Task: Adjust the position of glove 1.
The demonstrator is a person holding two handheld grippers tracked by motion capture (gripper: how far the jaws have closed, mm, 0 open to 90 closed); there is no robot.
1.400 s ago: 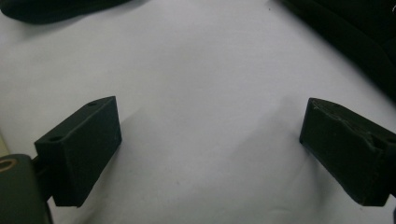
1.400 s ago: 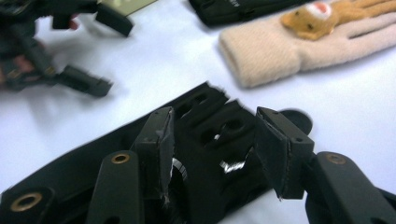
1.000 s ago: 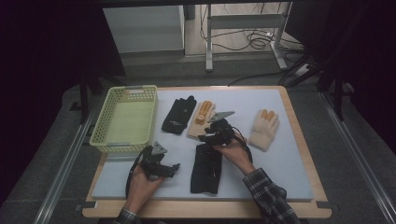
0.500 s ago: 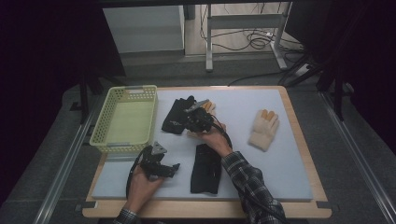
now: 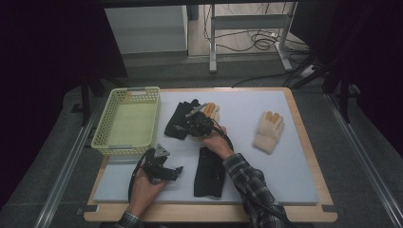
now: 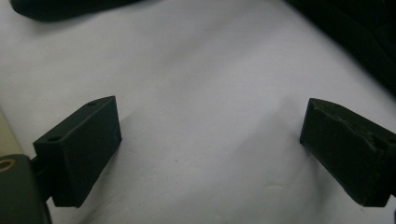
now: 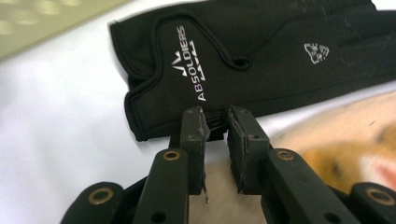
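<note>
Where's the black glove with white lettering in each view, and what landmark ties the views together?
High view: lettered black glove left of centre, just right of the basket.
Right gripper view: upper middle, just beyond the jaw tips.
Left gripper view: dark cloth at the upper right edge; cannot tell which glove.
Shared landmark: the basket, upper left in the right gripper view.

A wooden-edged table (image 5: 304, 142) carries a pale grey mat (image 5: 247, 156). On it lie a yellow-green basket (image 5: 127, 121) far left, a black glove (image 5: 179, 119) and a tan glove (image 5: 212, 112) at centre, another tan glove (image 5: 269, 131) right, and a second black glove (image 5: 209, 172) near.
</note>
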